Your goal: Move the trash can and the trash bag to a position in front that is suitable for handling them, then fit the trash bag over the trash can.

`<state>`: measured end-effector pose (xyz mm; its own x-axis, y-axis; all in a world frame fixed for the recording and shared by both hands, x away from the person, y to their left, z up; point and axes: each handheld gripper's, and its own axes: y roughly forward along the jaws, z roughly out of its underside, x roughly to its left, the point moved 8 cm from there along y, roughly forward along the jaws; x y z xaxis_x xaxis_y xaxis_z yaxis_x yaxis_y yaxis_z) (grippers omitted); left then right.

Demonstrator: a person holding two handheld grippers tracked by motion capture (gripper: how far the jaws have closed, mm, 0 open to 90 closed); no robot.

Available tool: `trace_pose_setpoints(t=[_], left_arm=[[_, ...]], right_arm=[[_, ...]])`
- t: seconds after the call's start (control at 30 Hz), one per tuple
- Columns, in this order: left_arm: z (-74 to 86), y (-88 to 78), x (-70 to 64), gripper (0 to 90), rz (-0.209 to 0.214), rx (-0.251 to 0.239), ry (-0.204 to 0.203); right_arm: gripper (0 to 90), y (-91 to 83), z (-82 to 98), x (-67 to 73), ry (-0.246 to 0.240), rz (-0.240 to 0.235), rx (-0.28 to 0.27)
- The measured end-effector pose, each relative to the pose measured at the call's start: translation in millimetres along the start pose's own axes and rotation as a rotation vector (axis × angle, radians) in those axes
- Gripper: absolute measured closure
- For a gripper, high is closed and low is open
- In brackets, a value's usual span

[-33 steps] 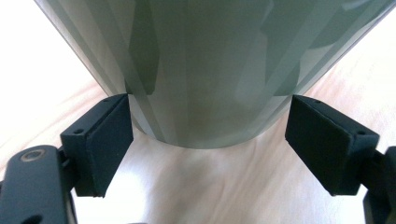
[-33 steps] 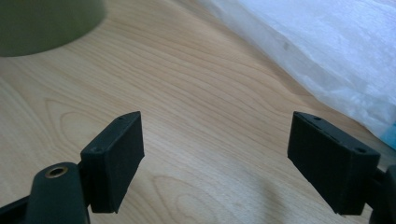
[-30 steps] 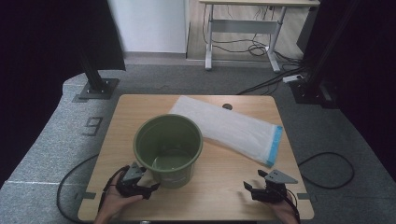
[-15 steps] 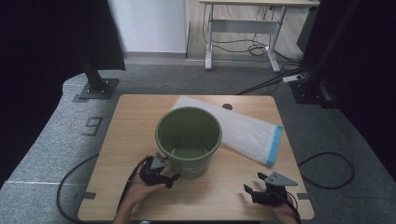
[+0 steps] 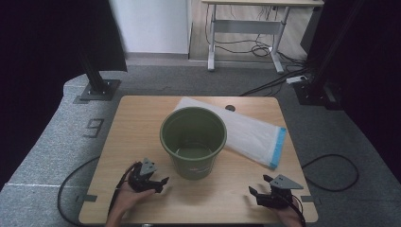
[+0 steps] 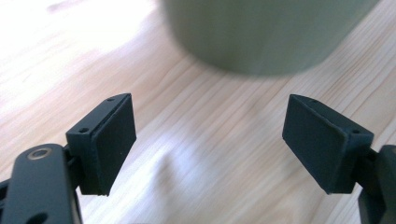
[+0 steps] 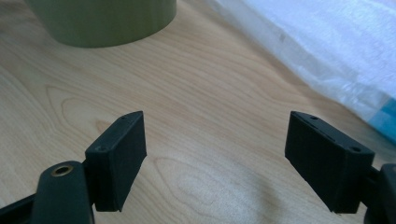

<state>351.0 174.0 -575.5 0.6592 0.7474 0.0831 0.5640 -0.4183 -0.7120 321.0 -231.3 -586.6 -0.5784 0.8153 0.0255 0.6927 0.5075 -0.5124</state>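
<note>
A green plastic bucket (image 5: 193, 141) stands upright in the middle of the wooden table (image 5: 137, 123), empty inside. Behind and to its right lies a flat white plastic bag (image 5: 250, 135) with a blue end strip. My left gripper (image 5: 160, 182) rests near the front edge, just left of the bucket's base, open and apart from it; the bucket's wall (image 6: 266, 32) shows blurred ahead of its jaws. My right gripper (image 5: 259, 190) sits at the front right, open over bare wood, with the bucket (image 7: 102, 21) at upper left and the bag (image 7: 322, 51) at upper right.
Black stand bases (image 5: 97, 90) sit on the grey floor left and right of the table. A desk frame with cables (image 5: 255, 38) stands behind. A cable (image 5: 331, 172) loops on the floor at right.
The bucket has slid right and back to the table's middle, and the left gripper has let go of it and drawn back. The right gripper has stayed put.
</note>
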Motion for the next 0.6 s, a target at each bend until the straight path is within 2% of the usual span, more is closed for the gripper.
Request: trace_pose_setpoints(t=[0.07,0.13,0.17,0.2,0.23,0.3,0.33,0.37,0.47,0.5,0.57,0.6], left_arm=[[10.0,-4.8,9.8,16.6,-0.029,0.014,-0.012],[14.8,-7.3,16.3,16.5,-0.030,0.014,-0.033],[14.8,-7.3,16.3,16.5,-0.030,0.014,-0.033],[17.8,-8.0,23.3,16.6,-0.037,0.014,-0.062],[18.8,-7.7,25.5,16.6,-0.039,0.013,-0.073],[19.9,-7.2,27.0,16.0,-0.038,0.013,-0.080],[21.6,-6.0,28.4,16.0,-0.037,0.017,-0.084],[24.4,-3.5,30.4,15.9,-0.038,0.031,-0.087],[27.8,1.5,32.8,15.7,-0.054,0.057,-0.080],[27.8,1.5,32.8,15.7,-0.054,0.057,-0.080],[29.7,3.5,32.2,14.9,-0.052,0.072,-0.077],[31.6,6.5,31.6,14.8,-0.050,0.083,-0.069]], right_arm=[[19.8,-0.8,-3.4,-1.4,0.001,0.025,-0.009],[18.2,0.9,-8.7,-5.7,0.011,0.069,-0.003],[18.2,0.9,-8.7,-5.7,0.011,0.069,-0.003],[15.2,6.1,-13.0,-11.7,0.021,0.114,0.017],[14.2,10.8,-15.7,-15.7,0.027,0.135,0.030],[14.0,16.4,-19.0,-19.7,0.034,0.151,0.038],[14.2,23.4,-22.4,-23.2,0.042,0.158,0.048],[14.3,40.0,-28.2,-27.4,0.042,0.152,0.079],[15.7,66.3,-35.5,-31.6,0.004,0.181,0.126],[15.7,66.3,-35.5,-31.6,0.004,0.181,0.126],[18.0,86.2,-42.1,-33.8,-0.016,0.215,0.155],[18.6,90.5,-44.4,-34.4,-0.013,0.219,0.158]])
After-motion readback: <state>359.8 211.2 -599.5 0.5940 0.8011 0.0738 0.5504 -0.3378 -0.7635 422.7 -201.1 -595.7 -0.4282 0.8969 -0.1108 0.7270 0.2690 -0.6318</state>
